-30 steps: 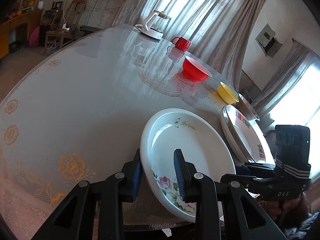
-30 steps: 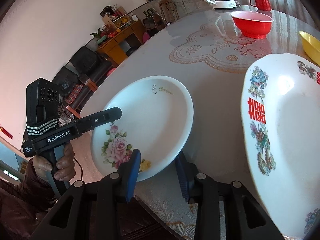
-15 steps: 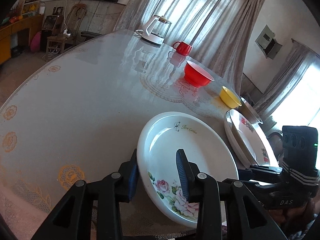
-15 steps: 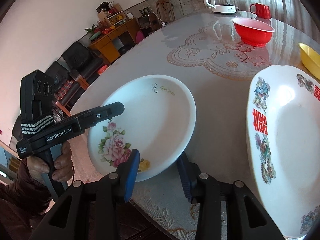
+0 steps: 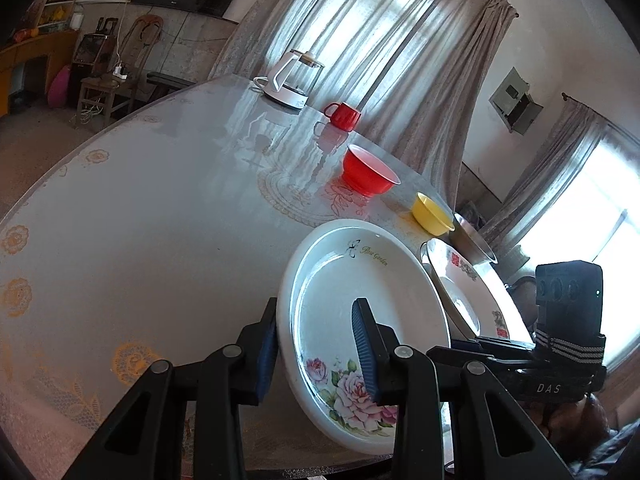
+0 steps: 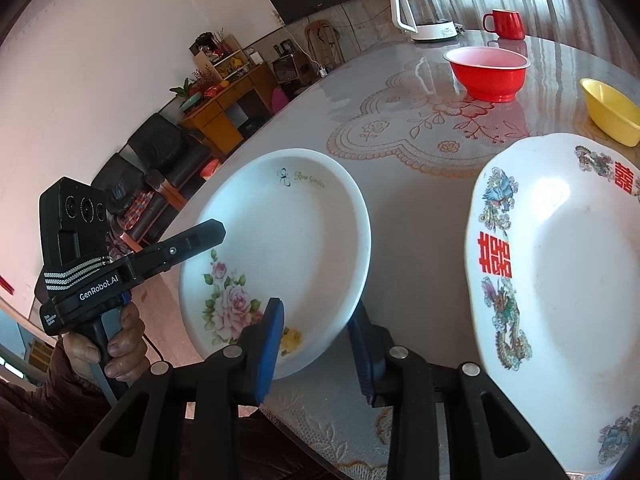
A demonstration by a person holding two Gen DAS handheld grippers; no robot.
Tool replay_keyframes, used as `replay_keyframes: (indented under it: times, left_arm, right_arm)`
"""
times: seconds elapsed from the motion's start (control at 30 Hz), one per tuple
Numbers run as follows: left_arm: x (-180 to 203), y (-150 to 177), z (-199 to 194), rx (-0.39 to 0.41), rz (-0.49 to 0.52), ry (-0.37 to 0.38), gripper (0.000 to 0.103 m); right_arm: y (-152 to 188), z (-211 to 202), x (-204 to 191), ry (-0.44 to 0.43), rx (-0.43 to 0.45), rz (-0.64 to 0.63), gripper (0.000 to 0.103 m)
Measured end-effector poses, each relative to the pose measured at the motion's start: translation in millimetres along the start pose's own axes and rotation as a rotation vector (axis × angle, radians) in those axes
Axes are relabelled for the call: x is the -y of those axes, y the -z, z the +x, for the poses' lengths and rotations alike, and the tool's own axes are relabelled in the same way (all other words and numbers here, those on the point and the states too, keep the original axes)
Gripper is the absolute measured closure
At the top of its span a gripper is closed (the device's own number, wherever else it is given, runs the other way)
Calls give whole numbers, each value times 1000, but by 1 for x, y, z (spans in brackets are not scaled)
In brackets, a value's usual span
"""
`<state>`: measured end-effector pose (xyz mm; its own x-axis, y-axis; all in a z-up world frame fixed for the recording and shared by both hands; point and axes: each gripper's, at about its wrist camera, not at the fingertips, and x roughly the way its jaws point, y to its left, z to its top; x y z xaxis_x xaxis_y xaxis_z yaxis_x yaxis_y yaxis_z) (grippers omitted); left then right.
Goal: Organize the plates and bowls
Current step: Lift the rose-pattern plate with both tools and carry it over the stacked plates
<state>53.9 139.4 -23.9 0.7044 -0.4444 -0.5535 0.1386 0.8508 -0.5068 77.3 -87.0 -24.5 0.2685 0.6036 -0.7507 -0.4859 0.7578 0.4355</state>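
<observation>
A white rose plate (image 5: 360,276) (image 6: 288,232) hangs tilted at the table's near edge, held from two sides. My left gripper (image 5: 314,312) (image 6: 188,240) is shut on its left rim, one pad outside and one inside the dish. My right gripper (image 6: 316,312) (image 5: 452,350) straddles the near right rim, jaws closing, with one pad on the plate's inside and the other under its edge. A dragon plate (image 6: 568,280) (image 5: 460,292) lies to the right. Beyond stand a red bowl (image 5: 370,176) (image 6: 488,72) and a yellow bowl (image 5: 434,216) (image 6: 612,112).
On the round glass-topped table (image 5: 160,220), a metal bowl (image 5: 472,240) sits behind the dragon plate. A red mug (image 5: 344,116) (image 6: 504,24) and a white kettle (image 5: 292,80) (image 6: 424,12) stand at the far side. A person's hand (image 6: 116,344) grips the left tool.
The rose plate has tipped up off the table, and in the left wrist view its rim now overlaps the dragon plate. Both grippers have stayed at its rim.
</observation>
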Motion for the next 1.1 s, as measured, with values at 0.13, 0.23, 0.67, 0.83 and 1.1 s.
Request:
replay_keyframes:
  times: [0.13,0.23,0.67,0.83,1.1]
  left_arm:
    - [3,-3,3,1,3,-6,69]
    - [4,-5,13,-21,3,-46,69]
    - [-2,12,20,-47,41,-127,70]
    - [-13,8,9,-14,-67,-48,71]
    - [7,-8,2,25,-35,8,72]
  right_arm:
    - [0,-3,0,-1,10,5,71]
    - [1,0,2,22,12,10,78]
    - [-1,15,-5,115,-38,-25,79]
    - [-5,20,-12,153,-36,-58,82]
    - [-13,0,-7,113,45,-8,90]
